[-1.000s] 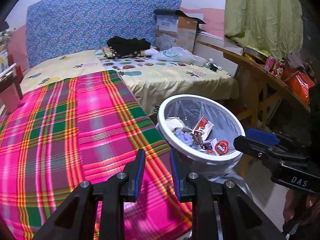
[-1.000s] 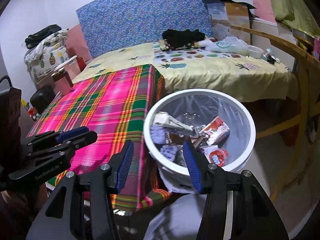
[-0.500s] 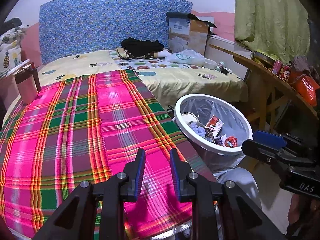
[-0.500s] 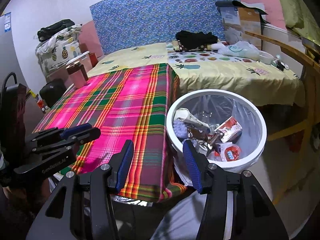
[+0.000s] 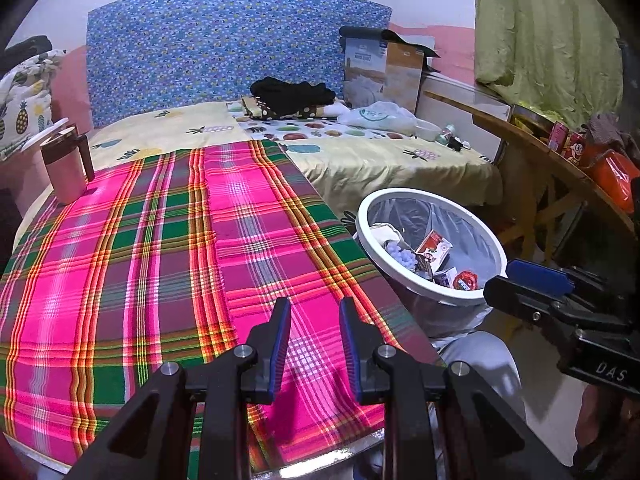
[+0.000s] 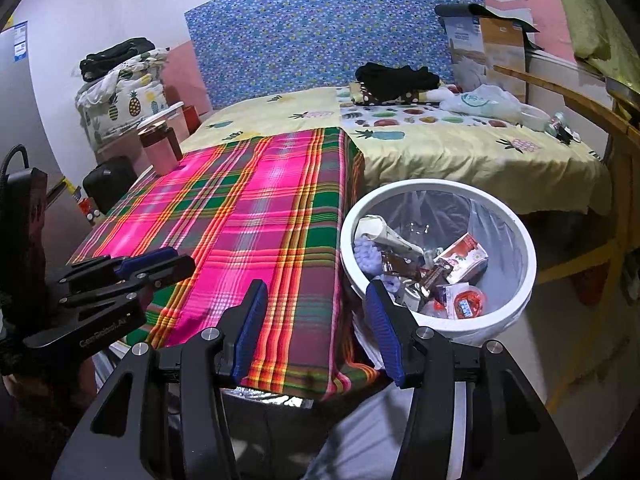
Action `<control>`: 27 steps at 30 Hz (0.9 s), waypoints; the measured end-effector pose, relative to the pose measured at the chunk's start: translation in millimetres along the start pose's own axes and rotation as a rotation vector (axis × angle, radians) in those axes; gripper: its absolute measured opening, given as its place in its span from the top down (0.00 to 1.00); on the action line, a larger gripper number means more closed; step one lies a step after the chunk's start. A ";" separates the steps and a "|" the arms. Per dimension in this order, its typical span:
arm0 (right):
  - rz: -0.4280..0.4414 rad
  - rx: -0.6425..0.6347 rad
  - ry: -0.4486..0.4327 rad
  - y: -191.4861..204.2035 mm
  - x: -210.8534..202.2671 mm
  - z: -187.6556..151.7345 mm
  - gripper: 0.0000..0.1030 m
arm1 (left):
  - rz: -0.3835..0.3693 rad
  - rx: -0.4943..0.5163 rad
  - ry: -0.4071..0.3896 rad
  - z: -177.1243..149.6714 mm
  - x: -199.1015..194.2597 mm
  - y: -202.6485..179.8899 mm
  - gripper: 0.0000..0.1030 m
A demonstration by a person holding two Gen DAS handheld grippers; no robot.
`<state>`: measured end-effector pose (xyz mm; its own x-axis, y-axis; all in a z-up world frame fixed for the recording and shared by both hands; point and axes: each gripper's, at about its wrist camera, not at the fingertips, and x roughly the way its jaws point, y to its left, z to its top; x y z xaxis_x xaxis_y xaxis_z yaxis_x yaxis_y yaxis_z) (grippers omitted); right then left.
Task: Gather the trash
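Your left gripper [image 5: 312, 334] hovers low-centre over the plaid desk [image 5: 160, 260], its 2 fingers parted and holding nothing. Your right gripper [image 6: 316, 326] spreads its fingers wider, also empty, above the desk's right edge. The white trash bin [image 6: 524, 248], lower right in both views, holds wrappers [image 6: 464, 258]. A pink mug [image 5: 66, 172] stands at the upper left.

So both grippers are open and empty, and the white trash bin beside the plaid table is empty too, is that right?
Not quite. Both the left gripper and right gripper are open and empty, but the white trash bin beside the plaid table is not empty: the right wrist view shows wrappers and packaging lying inside it.
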<state>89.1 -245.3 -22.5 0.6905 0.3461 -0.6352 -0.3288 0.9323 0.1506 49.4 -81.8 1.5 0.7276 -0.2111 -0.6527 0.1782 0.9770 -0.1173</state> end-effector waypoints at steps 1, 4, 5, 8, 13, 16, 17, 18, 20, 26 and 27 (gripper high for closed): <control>0.000 -0.001 0.000 0.3 0.0 0.0 0.49 | 0.000 0.000 0.000 -0.1 0.1 0.3 0.76; 0.002 -0.003 -0.001 1.9 -0.3 -0.1 0.49 | 0.000 0.000 0.000 -0.9 -0.5 1.0 0.76; 0.001 -0.004 0.000 2.5 -0.1 0.2 0.49 | 0.000 0.000 0.000 -0.9 -0.4 1.0 0.76; 0.001 -0.003 0.000 3.4 -0.1 -0.3 0.49 | 0.001 0.000 0.000 -1.0 -0.5 1.2 0.76; 0.001 -0.004 0.000 3.1 0.1 -0.3 0.49 | 0.001 -0.001 0.001 -2.4 -1.0 3.0 0.76; 0.001 -0.002 0.000 3.2 0.2 -0.3 0.49 | 0.005 -0.001 0.002 -3.8 -1.6 4.3 0.76; 0.001 -0.002 0.000 2.9 0.2 -0.3 0.49 | 0.007 -0.002 0.002 -4.5 -1.8 5.2 0.76; 0.001 -0.002 0.000 3.0 0.1 -0.3 0.49 | 0.008 -0.002 0.003 -4.4 -1.6 5.2 0.76; 0.001 -0.002 0.000 2.8 0.2 -0.2 0.49 | 0.011 -0.004 0.002 -5.3 -2.2 6.3 0.76; 0.001 -0.002 0.000 2.8 0.3 -0.1 0.49 | 0.020 -0.008 0.002 -5.4 -4.3 5.6 0.76; 0.001 -0.003 0.000 3.6 0.1 -0.1 0.49 | 0.020 -0.008 0.002 -5.0 -4.1 5.5 0.76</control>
<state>87.8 -241.9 -22.1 0.6898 0.3474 -0.6352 -0.3317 0.9315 0.1493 44.0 -75.3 -0.2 0.7298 -0.1915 -0.6564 0.1584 0.9812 -0.1101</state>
